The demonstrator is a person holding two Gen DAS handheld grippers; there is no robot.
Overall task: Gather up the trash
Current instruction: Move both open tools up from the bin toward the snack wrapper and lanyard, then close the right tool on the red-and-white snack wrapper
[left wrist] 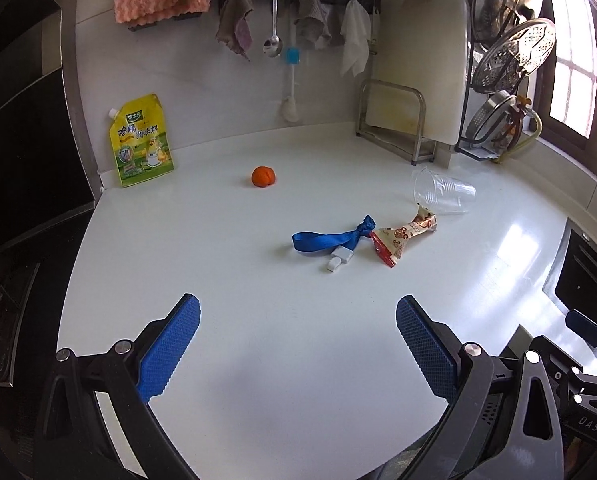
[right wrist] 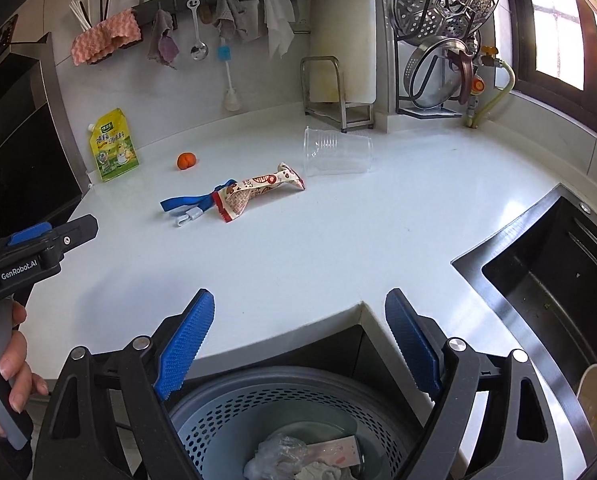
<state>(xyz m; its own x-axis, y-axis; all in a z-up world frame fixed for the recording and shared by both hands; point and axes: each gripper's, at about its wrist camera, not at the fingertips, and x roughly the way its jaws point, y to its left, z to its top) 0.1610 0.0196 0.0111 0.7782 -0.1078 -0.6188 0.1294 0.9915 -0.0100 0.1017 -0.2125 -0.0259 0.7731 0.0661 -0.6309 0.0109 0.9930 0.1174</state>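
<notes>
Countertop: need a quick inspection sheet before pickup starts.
Surface: white countertop, glossy.
Job's things: snack wrapper beside blue strap; clear cup on its side; orange piece; bin below the counter edge, already holding scraps.
Clutter: yellow pouch upright against the wall.
Grippers: left tool open, empty; right tool open, above the bin.
Cables: nothing seen.
Surroundings: sink, lid rack, hanging cloths.

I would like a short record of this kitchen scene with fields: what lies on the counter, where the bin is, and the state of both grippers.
counter items: snack wrapper, blue strap, clear plastic cup on its side, orange fruit, yellow seasoning pouch
bin: trash basket below the counter edge, some trash inside
left hand-held gripper: open, empty
right hand-held gripper: open, empty, over the basket
</notes>
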